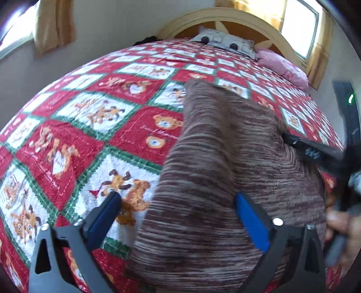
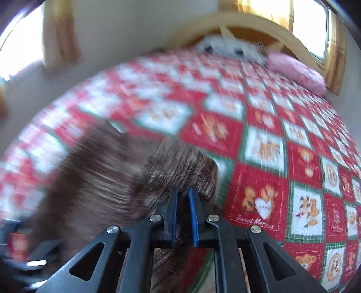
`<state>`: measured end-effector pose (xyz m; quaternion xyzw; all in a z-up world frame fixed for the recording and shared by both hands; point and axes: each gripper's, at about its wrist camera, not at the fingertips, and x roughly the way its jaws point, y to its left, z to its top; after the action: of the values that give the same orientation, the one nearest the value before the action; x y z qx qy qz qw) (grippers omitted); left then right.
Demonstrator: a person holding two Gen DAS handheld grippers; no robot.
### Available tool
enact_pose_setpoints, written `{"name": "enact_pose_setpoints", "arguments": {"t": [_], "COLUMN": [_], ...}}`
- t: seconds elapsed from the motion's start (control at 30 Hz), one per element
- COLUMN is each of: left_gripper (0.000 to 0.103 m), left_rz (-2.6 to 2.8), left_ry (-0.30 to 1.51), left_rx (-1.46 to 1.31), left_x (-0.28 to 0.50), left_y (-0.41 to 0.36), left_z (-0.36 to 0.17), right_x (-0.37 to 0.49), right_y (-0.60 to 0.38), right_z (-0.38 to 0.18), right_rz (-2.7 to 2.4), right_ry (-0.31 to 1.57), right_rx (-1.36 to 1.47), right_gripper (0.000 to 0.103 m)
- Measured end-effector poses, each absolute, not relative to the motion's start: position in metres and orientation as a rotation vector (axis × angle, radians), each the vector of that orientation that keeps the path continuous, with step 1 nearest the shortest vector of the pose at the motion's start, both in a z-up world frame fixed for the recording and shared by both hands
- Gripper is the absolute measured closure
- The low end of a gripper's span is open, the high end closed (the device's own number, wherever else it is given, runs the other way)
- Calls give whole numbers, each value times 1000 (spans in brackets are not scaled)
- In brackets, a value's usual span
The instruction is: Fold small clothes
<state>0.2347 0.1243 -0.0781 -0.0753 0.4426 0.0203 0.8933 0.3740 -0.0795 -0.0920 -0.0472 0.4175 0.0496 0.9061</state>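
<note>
A brown striped knit garment (image 1: 203, 180) lies bunched on the bed, with one part raised toward the headboard. My left gripper (image 1: 179, 216) hangs over its near left edge with the jaws wide apart. The left blue pad (image 1: 106, 216) is over the quilt and the right pad (image 1: 252, 223) is over the cloth, and neither presses on it. In the right wrist view my right gripper (image 2: 183, 202) is shut on a fold of the same garment (image 2: 126, 171), which is blurred. That gripper also shows as a dark shape (image 1: 315, 153) at the garment's right edge, held by a hand (image 1: 340, 223).
A red, white and green teddy-bear quilt (image 1: 94, 126) covers the whole bed. A patterned pillow (image 1: 223, 41) and a pink pillow (image 1: 282, 65) lie by the curved wooden headboard (image 1: 225, 15). Curtained windows (image 1: 300, 27) flank the bed, with a wall behind the left side.
</note>
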Motion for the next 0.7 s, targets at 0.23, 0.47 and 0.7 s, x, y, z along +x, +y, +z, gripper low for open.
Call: {"name": "enact_pose_setpoints", "arguments": {"t": [0.23,0.47,0.7], "left_gripper": [0,0,0], "left_rz": [42,41,43], "left_ry": [901,899,898], "left_rx": [-127,-128,-126], "left_x": [234,234,234], "left_y": [115,117,117], "left_z": [-79,-81,-81], "right_x": [392,362,271], "right_y": [-97,-91,-70], "right_z": [-98,-69,-65], "right_rz": [32,21,211], "right_ry": [832,735,726], "right_rx": [-61,-132,-39], "right_gripper": [93,93,93]}}
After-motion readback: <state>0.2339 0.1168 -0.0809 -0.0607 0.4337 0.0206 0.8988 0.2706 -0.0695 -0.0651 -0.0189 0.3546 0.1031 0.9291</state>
